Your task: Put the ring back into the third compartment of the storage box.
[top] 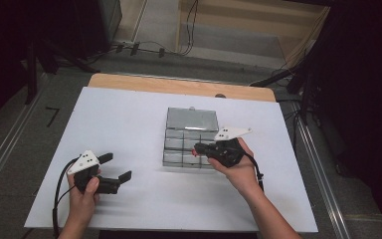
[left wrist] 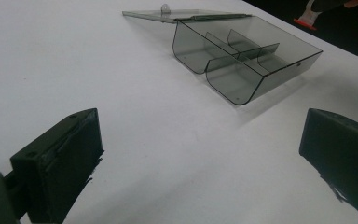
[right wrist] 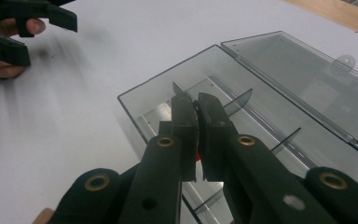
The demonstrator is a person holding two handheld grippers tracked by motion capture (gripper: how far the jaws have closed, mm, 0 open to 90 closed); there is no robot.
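Here the right claw point(right wrist: 196, 107) is pinched together on a small red-tipped piece point(right wrist: 197, 155), hardly visible between its jaws, and hangs just above the front compartments of the clear divided box point(top: 183, 158). The box's lid point(top: 192, 118) lies flat and open behind it on the white surface point(top: 129, 114). Well apart to the left, the left claw point(top: 118, 167) stands wide apart, gripping nothing, low over the surface.
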